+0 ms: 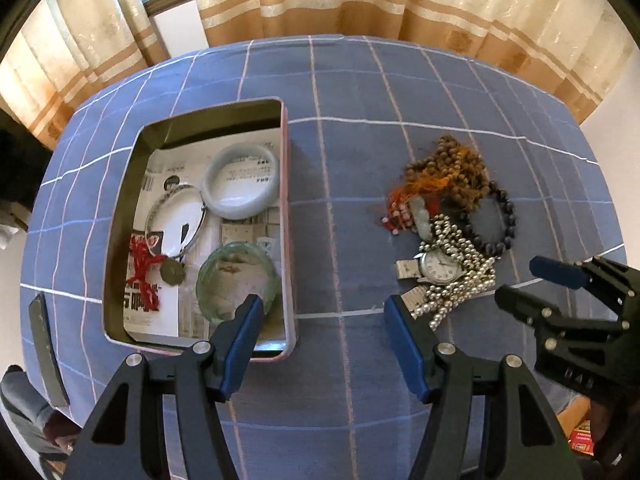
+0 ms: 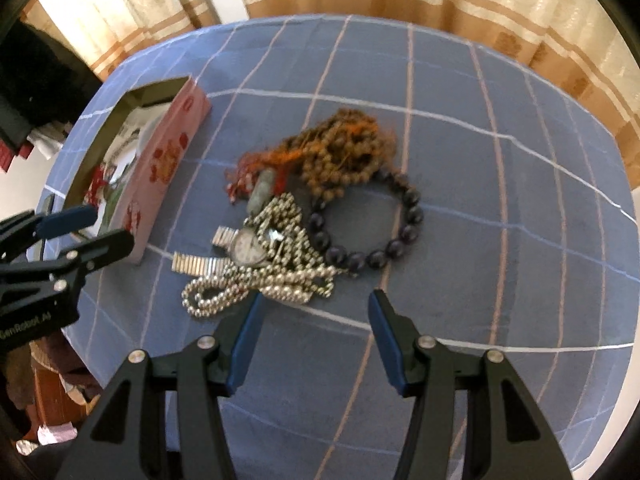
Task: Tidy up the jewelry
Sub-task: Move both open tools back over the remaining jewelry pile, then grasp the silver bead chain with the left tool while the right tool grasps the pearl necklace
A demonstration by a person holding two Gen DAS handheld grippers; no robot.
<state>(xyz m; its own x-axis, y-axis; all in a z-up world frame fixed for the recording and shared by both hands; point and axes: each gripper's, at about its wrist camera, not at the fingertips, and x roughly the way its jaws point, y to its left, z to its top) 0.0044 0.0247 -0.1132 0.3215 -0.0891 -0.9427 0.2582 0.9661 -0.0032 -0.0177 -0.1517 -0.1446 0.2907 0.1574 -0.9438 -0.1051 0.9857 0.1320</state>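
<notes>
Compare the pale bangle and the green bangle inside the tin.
The pale bangle is milky lavender-white and opaque; the green bangle is translucent green. The pale bangle lies toward the far end of the tin; the green bangle lies at the near end, partly hidden by a finger of the left gripper. Both lie flat on printed paper.

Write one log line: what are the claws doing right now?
left claw: open, empty | right claw: open, empty | tin: three bangles inside | jewelry pile: on cloth
</notes>
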